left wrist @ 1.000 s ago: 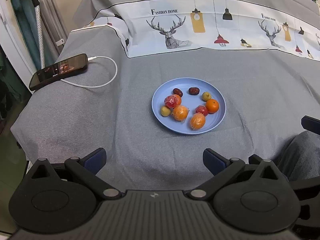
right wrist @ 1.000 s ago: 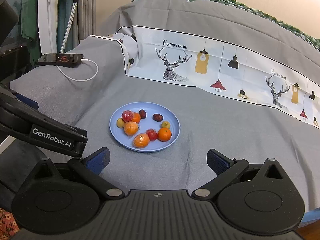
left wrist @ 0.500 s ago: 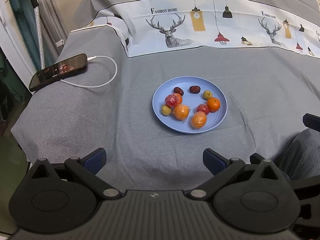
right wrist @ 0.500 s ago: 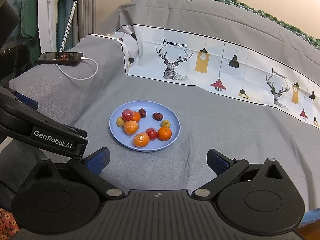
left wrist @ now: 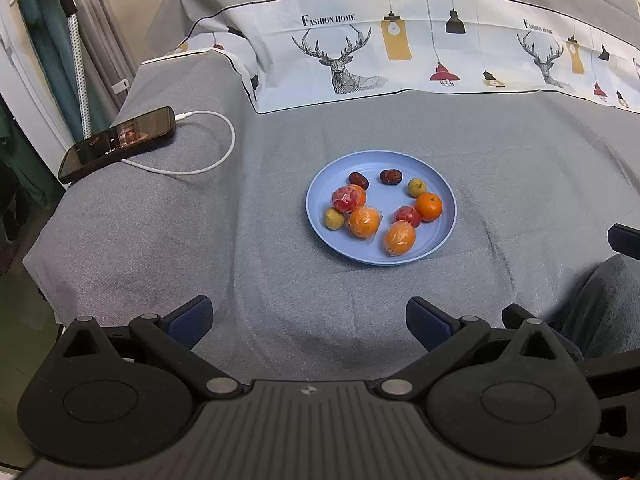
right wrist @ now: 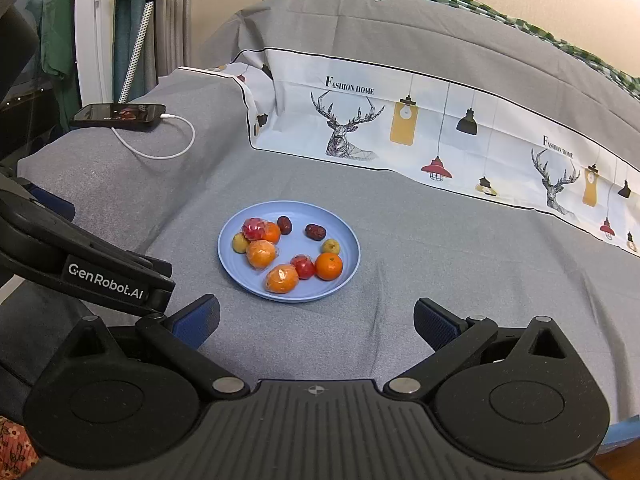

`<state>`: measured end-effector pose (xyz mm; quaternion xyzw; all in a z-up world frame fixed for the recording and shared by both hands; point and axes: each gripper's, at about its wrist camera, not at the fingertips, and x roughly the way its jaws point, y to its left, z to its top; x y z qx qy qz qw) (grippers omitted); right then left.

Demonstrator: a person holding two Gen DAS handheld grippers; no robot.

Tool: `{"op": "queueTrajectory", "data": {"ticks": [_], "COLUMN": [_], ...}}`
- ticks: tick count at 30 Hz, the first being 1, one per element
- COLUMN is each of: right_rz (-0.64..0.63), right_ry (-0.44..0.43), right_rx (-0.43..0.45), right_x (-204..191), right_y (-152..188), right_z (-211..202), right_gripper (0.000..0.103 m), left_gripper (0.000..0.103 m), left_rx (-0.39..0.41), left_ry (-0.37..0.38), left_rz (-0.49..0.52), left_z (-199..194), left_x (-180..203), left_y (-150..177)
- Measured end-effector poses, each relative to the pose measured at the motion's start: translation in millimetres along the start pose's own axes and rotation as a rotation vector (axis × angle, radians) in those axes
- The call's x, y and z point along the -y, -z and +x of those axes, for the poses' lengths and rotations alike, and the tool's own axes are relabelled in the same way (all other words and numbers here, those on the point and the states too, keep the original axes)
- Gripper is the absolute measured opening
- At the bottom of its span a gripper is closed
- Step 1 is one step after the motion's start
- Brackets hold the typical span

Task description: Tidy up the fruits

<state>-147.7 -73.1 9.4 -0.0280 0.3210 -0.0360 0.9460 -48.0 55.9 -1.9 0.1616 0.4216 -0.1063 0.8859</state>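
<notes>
Since a second ago the blue plate has slid a little higher in both views, so I have drifted slightly; nothing on it has changed place.

Left wrist view: my left tongs (left wrist: 308, 318) are spread wide and empty, held above the grey bedsheet (left wrist: 160, 240), well short of the blue plate (left wrist: 442, 242). The plate sits on the bed with the fruit loose on it: film-wrapped oranges (left wrist: 363, 221), a bare mandarin (left wrist: 429, 206), two dark dates (left wrist: 391, 176) and small yellow-green fruits (left wrist: 333, 218). My worry is the soft bed: pressing down on one side of the plate could tip it and send round fruit rolling. The wrapping may also slip between the pads. A phone (left wrist: 116, 142) on its white cable (left wrist: 208, 160) lies well apart at the left.

Right wrist view: my right tongs (right wrist: 316, 322) also gape wide, holding nothing, near the plate's front rim (right wrist: 256, 288). The left tongs' body sits just beside mine at the left, so reaching together for the crowded fruit risks a clash.
</notes>
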Motion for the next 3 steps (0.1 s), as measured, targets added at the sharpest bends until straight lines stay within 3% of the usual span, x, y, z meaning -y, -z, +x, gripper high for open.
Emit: {"op": "queueTrajectory", "data": {"ticks": [3], "right_rz": [0.0], "right_ry": [0.0], "right_rx": [0.0], "right_x": [-0.1], "right_y": [0.2], "right_z": [0.2], "right_gripper": [0.102], "left_gripper": [0.103], "left_rx": [0.0], "left_ry": [0.0], "left_rz": [0.003], "left_z": [-0.1], "left_x": [0.3], "left_y": [0.5]}}
